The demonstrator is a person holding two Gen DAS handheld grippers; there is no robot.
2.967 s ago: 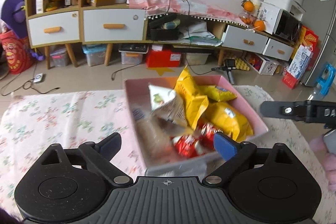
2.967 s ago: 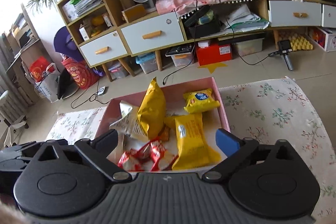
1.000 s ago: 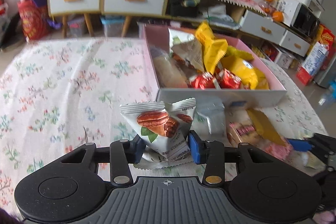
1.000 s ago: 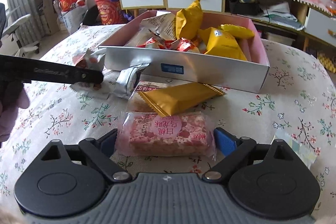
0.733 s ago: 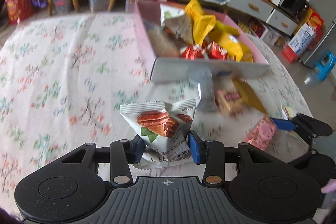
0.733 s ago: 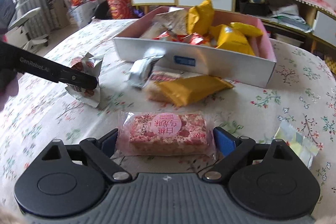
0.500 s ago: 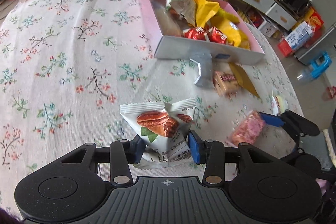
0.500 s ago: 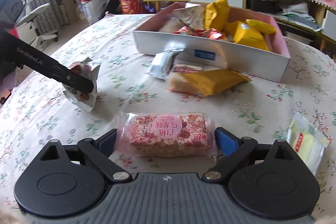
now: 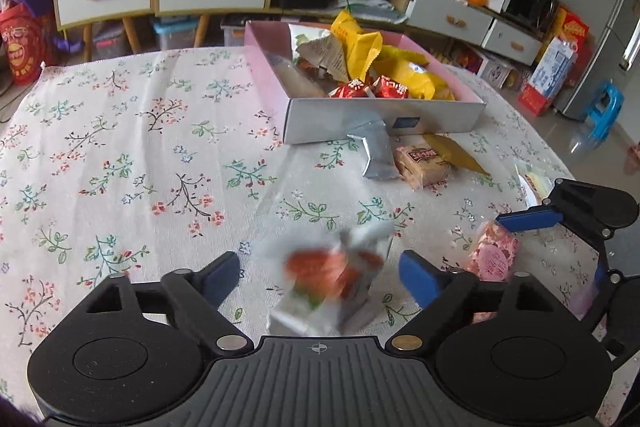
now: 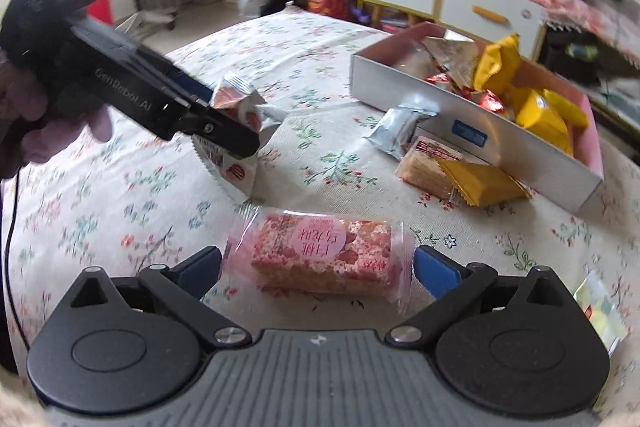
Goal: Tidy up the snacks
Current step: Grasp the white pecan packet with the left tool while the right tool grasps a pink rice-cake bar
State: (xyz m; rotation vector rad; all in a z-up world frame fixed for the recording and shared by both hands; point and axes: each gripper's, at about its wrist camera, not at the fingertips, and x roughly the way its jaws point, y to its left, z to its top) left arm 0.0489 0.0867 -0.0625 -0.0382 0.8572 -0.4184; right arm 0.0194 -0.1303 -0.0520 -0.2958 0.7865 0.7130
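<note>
My left gripper (image 9: 320,273) is open; the white pecan packet (image 9: 332,283) sits blurred between its fingers, loose, over the floral tablecloth. The packet also shows in the right wrist view (image 10: 240,131) beside the left gripper (image 10: 224,131). My right gripper (image 10: 316,265) is open, and the pink rice-crisp bar (image 10: 324,253) lies on the cloth between its fingers, not squeezed. The bar shows in the left wrist view (image 9: 494,255) too. The pink snack box (image 9: 384,115) holds yellow and red packets.
In front of the box lie a silver packet (image 9: 376,151), a biscuit pack (image 9: 424,163) and a yellow packet (image 10: 480,183). A pale yellow-green packet (image 10: 600,307) lies at the right. Cabinets and drawers stand behind the table.
Both grippers have opened. The pecan packet has dropped from the left fingers and the pink bar has come loose from the right ones. Both grippers have drawn back from the box.
</note>
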